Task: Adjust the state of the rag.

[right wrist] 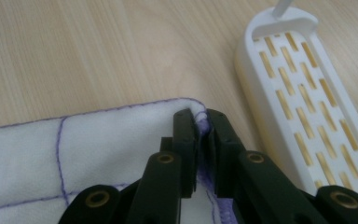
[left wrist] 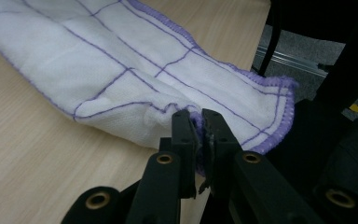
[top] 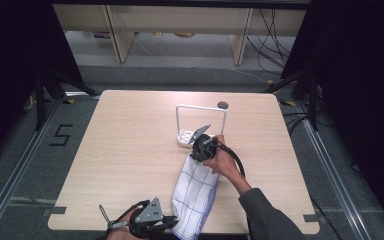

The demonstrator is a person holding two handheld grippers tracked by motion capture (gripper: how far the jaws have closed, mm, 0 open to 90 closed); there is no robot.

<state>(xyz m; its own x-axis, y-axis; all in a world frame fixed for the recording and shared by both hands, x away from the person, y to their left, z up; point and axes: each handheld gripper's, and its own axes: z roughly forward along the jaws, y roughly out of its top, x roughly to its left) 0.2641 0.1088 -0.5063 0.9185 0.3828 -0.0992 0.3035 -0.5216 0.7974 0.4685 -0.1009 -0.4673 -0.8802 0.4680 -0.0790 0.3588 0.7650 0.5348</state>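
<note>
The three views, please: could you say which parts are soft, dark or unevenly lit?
High view: table evenly lit, surroundings dark. Left gripper view: cloth sharp, dark background blurred, jaws shut on its corner. Right gripper view: near jaws soft, rack and cloth edge clear, no glare.

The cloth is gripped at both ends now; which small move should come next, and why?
Probably lift both grippers together. The left gripper and right gripper are each shut on a corner of the cloth, which lies slack on the table beside the white rack.
</note>
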